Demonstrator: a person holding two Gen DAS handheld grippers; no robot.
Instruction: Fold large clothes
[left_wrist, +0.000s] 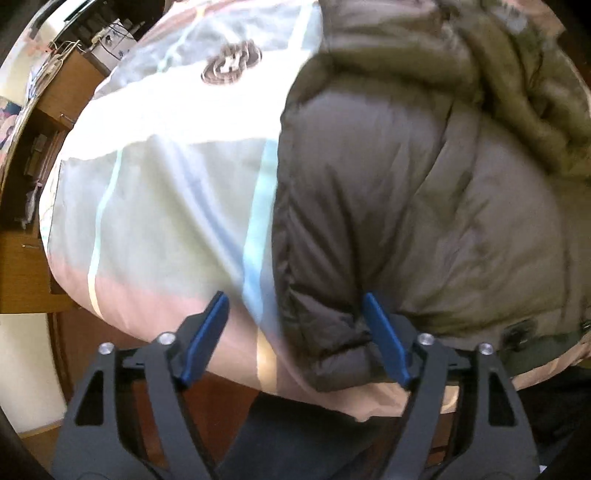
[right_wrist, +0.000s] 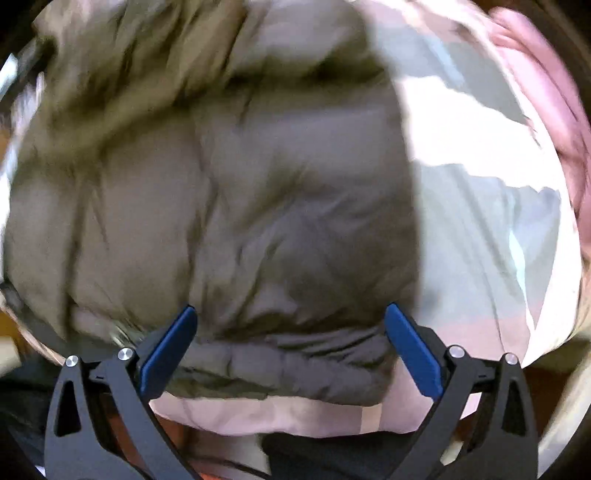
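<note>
A large olive-brown puffer jacket (left_wrist: 424, 192) with a fur-trimmed hood (left_wrist: 535, 85) lies on a bed. It fills the right of the left wrist view and most of the right wrist view (right_wrist: 221, 192). My left gripper (left_wrist: 295, 306) is open, its blue fingers (left_wrist: 207, 336) spread over the jacket's lower left corner, holding nothing. My right gripper (right_wrist: 291, 317) is open above the jacket's bottom hem (right_wrist: 280, 365), holding nothing. The right wrist view is blurred.
The jacket rests on a duvet (left_wrist: 166, 184) with grey, white, pink and light-blue bands, also seen in the right wrist view (right_wrist: 480, 206). A wooden shelf unit (left_wrist: 40, 147) stands left of the bed. A pink pillow or blanket (right_wrist: 546, 92) lies at the right.
</note>
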